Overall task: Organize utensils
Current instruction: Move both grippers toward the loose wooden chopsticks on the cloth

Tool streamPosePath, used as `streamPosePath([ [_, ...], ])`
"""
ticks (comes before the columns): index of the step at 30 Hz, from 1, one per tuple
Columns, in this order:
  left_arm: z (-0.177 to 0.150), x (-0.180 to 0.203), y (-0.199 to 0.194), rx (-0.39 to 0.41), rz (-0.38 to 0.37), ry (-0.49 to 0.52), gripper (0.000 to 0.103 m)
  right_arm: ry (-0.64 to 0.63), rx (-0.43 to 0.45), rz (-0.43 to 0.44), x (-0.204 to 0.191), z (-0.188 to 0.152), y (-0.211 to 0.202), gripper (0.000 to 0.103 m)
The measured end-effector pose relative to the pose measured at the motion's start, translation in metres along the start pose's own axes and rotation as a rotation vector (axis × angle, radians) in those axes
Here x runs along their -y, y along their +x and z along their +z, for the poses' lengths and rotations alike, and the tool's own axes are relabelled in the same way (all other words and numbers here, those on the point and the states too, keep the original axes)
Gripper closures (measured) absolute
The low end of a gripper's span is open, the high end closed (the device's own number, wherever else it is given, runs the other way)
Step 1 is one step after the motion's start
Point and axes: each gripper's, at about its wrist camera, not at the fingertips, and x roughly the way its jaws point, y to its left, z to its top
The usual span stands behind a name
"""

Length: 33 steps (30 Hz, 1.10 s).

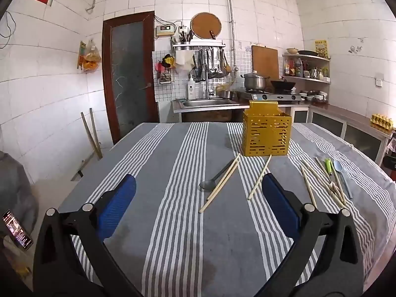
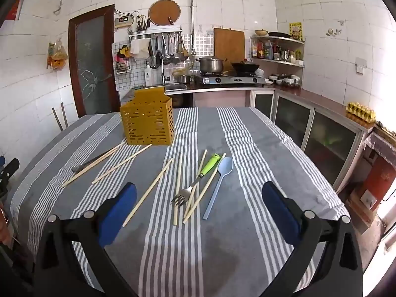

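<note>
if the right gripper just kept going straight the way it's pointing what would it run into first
Most likely the fork with the green handle, lying among the loose chopsticks straight ahead between the open fingers of the right gripper. The pale blue spoon lies just right of that line. Depth is hard to judge; it may meet the striped tablecloth first.

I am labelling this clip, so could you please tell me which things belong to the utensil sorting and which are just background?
Belongs to the job:
yellow perforated holder box
pale wooden chopsticks
green-handled metal fork
light blue plastic spoon
dark metal spoon

Just lying about:
steel pot on stove
yellow egg tray
</note>
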Motion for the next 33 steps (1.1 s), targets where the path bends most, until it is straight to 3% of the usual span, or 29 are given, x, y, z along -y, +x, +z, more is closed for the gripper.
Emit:
streamPosePath([
  [21,0.013,0.031,0.071,-0.08,-0.037,0.044,0.005,-0.004,-0.055,-0.021,0.023,0.006,0.049,0.004],
  [33,0.026,0.045,0.108,-0.127,-0.076,0.062,0.005,-0.041,-0.086,0.002,0.009,0.028,0.085,0.004],
])
